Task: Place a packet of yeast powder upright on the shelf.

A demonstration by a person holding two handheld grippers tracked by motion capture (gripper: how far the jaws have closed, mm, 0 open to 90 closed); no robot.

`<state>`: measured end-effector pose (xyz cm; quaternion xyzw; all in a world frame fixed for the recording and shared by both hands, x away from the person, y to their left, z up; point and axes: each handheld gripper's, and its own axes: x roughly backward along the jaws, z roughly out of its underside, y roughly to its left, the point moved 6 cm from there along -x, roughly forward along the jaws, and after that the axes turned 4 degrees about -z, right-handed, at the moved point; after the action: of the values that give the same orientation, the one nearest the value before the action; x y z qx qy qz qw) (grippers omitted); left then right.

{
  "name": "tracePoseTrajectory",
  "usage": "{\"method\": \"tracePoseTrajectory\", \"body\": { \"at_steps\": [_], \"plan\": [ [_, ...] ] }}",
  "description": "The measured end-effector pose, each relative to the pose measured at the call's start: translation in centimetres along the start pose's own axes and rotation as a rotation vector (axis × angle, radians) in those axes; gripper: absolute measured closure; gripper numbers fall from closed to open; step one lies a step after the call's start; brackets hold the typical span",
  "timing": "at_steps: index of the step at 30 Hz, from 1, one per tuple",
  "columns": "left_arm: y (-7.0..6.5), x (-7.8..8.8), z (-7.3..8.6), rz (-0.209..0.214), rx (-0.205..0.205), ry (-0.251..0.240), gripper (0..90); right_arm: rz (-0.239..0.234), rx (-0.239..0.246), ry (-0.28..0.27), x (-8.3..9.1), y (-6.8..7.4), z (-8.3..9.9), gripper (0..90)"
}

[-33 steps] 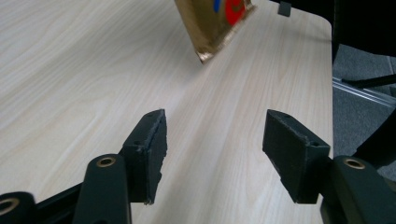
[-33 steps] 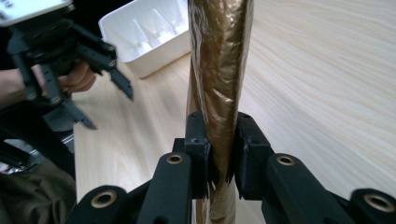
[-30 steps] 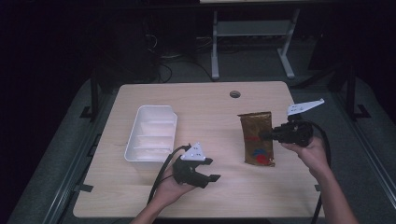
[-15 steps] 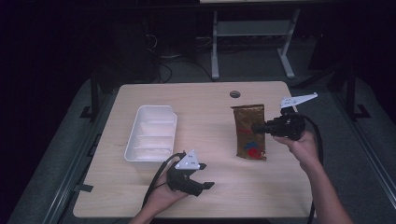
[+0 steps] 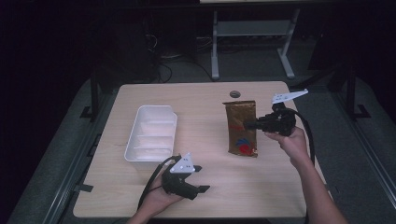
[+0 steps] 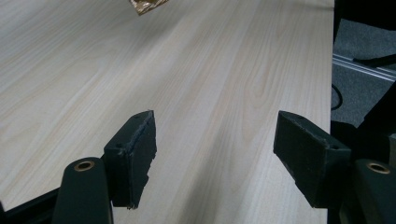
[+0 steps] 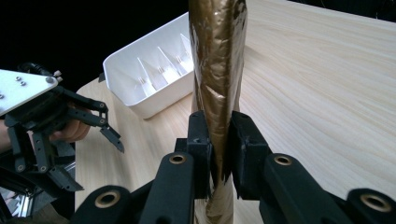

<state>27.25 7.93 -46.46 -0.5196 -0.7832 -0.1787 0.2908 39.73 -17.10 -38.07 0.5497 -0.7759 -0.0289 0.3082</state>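
Dark room all around, with a light wooden desk [image 5: 210, 186] lit up in the middle and some metal shelving legs behind it. On the desk's left half sits a white divided tray [image 5: 152, 135], its compartments looking empty from where I stand. Over on the right is a gold foil pouch [image 5: 241, 127] with a red and blue print near its lower end, and the right gripper [image 5: 248, 125] is clamped onto it about midway down one long edge. In the right gripper view the jaws are pinching the foil tight, so the pouch [image 7: 217, 70] bunches into a narrow fold.

The left gripper [image 5: 198, 179] is low near the front edge, jaws spread wide with nothing between them, only bare wood under it.

My guess on handling: the pouch is light, crinkly and kind of slick (classic snack-bag foil), so it'll flop and twist when carried. Grabbing the flat sealed seam seems safer than the puffy middle.
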Motion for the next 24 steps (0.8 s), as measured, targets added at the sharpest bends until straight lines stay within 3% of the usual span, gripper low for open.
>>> {"method": "tracePoseTrajectory", "body": {
  "at_steps": [14, 22, 24],
  "plan": [
    [0.2, -0.1, 0.5, 0.017, 0.009, 0.005, 28.0, -0.026, 0.025, 0.024, -2.2, 0.6, -2.1, 81.2],
    [0.5, 0.1, 0.8, 0.007, 0.016, 0.012, 28.7, -0.064, 0.067, 0.041, -4.6, 1.0, -2.8, 90.0],
    [0.6, 0.1, 0.8, 0.006, 0.017, 0.010, 28.7, -0.066, 0.056, 0.047, -5.0, 0.9, -2.7, 90.0]
  ]
}}
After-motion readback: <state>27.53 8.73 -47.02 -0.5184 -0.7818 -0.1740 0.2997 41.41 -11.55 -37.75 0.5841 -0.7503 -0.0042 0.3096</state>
